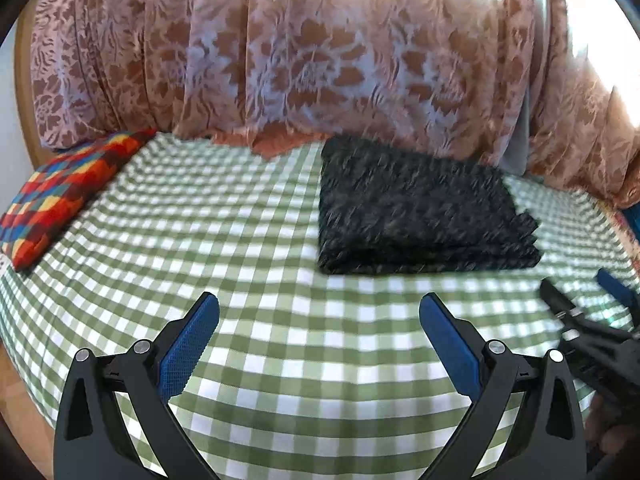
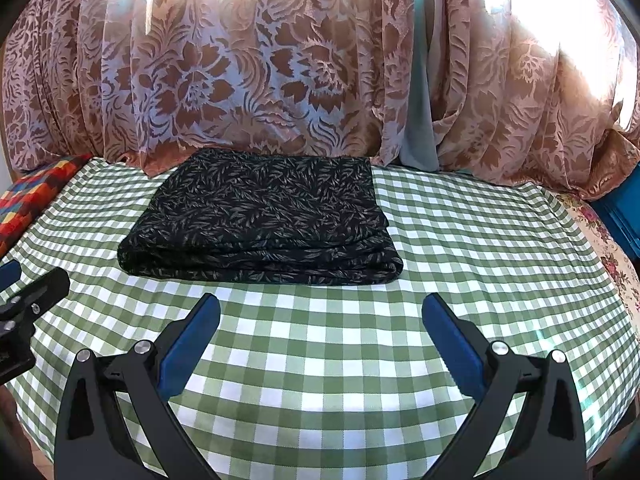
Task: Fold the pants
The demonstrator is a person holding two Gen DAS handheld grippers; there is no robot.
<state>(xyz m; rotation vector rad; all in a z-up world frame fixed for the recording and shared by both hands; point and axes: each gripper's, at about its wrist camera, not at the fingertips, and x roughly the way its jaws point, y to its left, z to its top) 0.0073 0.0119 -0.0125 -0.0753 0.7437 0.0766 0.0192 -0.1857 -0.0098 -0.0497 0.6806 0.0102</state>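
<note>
Pants [image 2: 260,220]: dark fabric with a pale leaf print, folded into a flat, layered rectangle, stacked fold edges facing the grippers. They lay on the green-and-white checked cloth [image 2: 360,360], ahead of the right gripper [image 2: 320,320] and slightly to its left; ahead and to the right of the left gripper [image 1: 319,318]. Neither gripper touched them.

Both grippers were spread wide with nothing between the blue pads [image 2: 188,344], hovering over bare cloth.

The right wrist view showed the leaf print sharply, plus a floral cloth [image 2: 600,248] at far right. The left wrist view blurred the pants to a dark speckle but showed more of the multicoloured cushion [image 1: 60,196] at left. A patterned curtain [image 2: 240,80] hung behind.
</note>
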